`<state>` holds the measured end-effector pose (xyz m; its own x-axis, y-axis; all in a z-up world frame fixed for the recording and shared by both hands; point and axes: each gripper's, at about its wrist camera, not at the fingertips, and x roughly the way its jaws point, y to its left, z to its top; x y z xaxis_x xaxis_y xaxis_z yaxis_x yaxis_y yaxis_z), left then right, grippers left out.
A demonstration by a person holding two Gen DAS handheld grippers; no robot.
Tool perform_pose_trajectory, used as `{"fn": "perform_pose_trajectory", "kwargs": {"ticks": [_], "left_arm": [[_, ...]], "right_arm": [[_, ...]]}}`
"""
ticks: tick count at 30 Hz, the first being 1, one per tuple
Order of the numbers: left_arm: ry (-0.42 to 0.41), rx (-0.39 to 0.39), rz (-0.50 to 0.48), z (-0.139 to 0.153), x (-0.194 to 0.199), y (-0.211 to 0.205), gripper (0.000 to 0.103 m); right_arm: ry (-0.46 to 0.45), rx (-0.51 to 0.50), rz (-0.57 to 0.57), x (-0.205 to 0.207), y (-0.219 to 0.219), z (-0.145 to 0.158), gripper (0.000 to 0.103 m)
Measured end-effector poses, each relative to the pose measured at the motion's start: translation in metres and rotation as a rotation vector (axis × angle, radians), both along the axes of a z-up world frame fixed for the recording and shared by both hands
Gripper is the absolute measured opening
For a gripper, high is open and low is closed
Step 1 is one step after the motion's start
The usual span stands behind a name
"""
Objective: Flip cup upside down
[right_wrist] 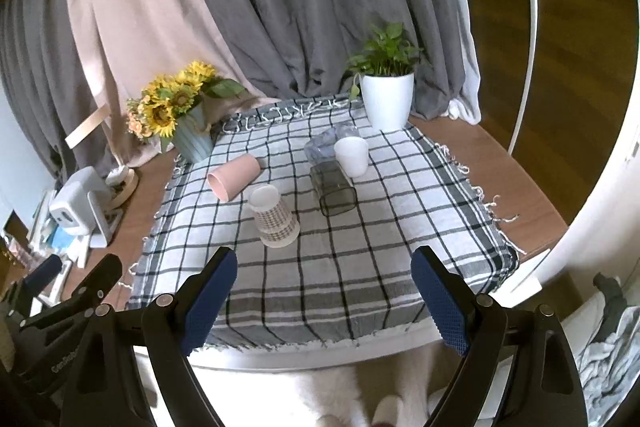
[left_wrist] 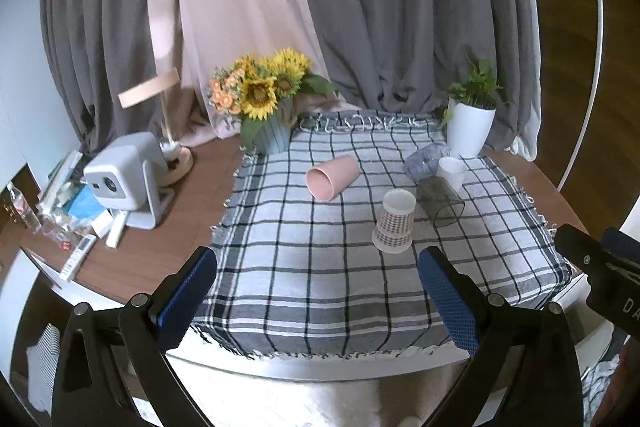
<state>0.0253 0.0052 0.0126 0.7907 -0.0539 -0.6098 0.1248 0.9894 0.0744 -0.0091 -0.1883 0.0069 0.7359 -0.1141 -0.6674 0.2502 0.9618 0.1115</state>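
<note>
1. Blue textured pads of the left gripper [left_wrist: 316,291] sit nearest the lens, spread wide with nothing between them, held back over the near edge of the black-and-white checked tablecloth [left_wrist: 320,287].
2. So does the right gripper [right_wrist: 324,291]: jaws wide apart and empty, hovering short of the cups. Both look parked at a ready distance, so either could go in.
3. On the cloth, the patterned paper cup with a white base [left_wrist: 394,225] already stands mouth down, wide rim on the fabric. It probably needs no more work.
4. The pink plastic cup [left_wrist: 332,177] lies on its side, mouth toward the camera, just left of the patterned one.
5. A dark tinted clear glass tumbler [left_wrist: 440,203] also lies on its side, mouth facing the near right.
6. The small white cup [left_wrist: 452,171] stands upright behind the tumbler, beside a crumpled clear plastic item [left_wrist: 420,161]. It appears the plainest candidate for flipping.
7. A sunflower bouquet in a blue ribbed vase [left_wrist: 264,99] and a green plant in a white pot [left_wrist: 470,123] mark the far corners, out of the working lane.
8. Which cup comes next I cannot tell; the open rim of a sideways cup offers an easy pinch.
</note>
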Motion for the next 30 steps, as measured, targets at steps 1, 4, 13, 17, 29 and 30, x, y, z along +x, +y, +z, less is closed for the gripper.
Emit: {"fn": "perform_pose_trajectory", "kwargs": {"ticks": [1, 4, 13, 17, 29, 30], "left_arm": [[-0.006, 0.001, -0.001, 0.001, -0.001, 0.001, 0.103], [-0.031, 0.008, 0.004, 0.005, -0.009, 0.001, 0.103], [-0.048, 0.005, -0.006, 0.011, -0.018, -0.005, 0.103], [-0.054, 0.001, -0.017, 0.013, -0.022, -0.009, 0.103], [-0.055, -0.001, -0.027, 0.015, -0.026, -0.011, 0.103], [-0.054, -0.001, -0.028, 0.016, -0.025, -0.013, 0.103]], "right_arm": [[-0.006, -0.008, 0.003, -0.001, 0.002, 0.001, 0.089], [-0.025, -0.033, 0.013, -0.008, 0.007, 0.005, 0.089], [-0.039, -0.037, 0.012, -0.017, 0.008, 0.009, 0.089], [-0.035, -0.033, 0.010, -0.022, 0.004, 0.010, 0.089], [-0.044, -0.038, 0.007, -0.029, 0.001, 0.011, 0.090], [-0.045, -0.040, 0.006, -0.029, 0.001, 0.011, 0.090]]}}
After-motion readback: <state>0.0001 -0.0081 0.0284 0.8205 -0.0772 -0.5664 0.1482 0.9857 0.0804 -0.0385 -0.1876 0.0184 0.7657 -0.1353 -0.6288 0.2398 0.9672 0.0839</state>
